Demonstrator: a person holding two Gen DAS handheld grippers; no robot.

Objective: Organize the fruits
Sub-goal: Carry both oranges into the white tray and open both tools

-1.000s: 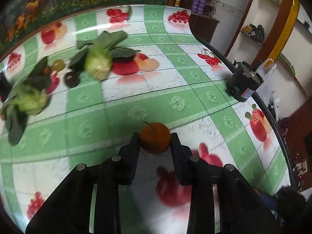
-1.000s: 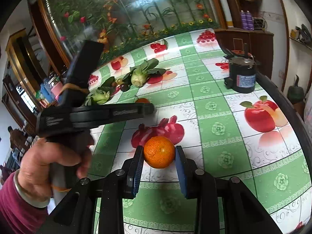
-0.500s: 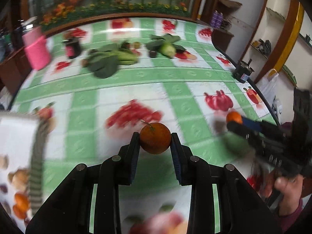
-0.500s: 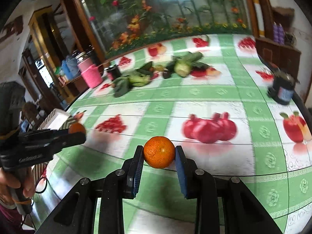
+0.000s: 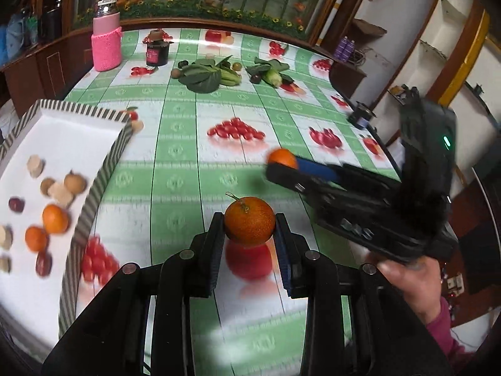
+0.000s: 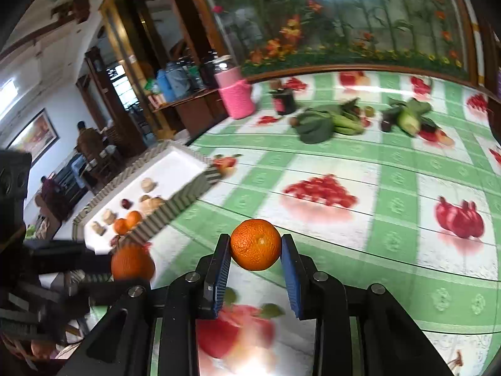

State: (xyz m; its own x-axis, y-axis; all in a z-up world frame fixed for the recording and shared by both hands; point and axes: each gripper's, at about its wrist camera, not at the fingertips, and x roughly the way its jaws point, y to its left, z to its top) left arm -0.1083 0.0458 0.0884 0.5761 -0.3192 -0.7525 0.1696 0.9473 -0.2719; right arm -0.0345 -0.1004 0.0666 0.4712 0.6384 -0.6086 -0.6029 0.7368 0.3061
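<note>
My left gripper (image 5: 249, 235) is shut on an orange with a stem (image 5: 249, 221), held above the table. My right gripper (image 6: 255, 252) is shut on a second orange (image 6: 255, 244). The right gripper also shows in the left wrist view (image 5: 281, 164), to the right. The left gripper shows at the lower left of the right wrist view (image 6: 131, 268). A white tray with a striped rim (image 5: 103, 172) sits at the left and holds two oranges (image 5: 54, 218), small dark red fruits and pale pieces. The tray also shows in the right wrist view (image 6: 184, 195).
Leafy greens (image 5: 203, 76) and more vegetables (image 5: 271, 73) lie at the far side of the fruit-print tablecloth. A pink-sleeved bottle (image 5: 106, 40) and a dark jar (image 5: 157, 51) stand behind them. A small dark can (image 5: 361, 119) stands near the right table edge.
Both grippers have swung left with their oranges still held. The tray has come into view at the left, and the vegetables now lie further back.
</note>
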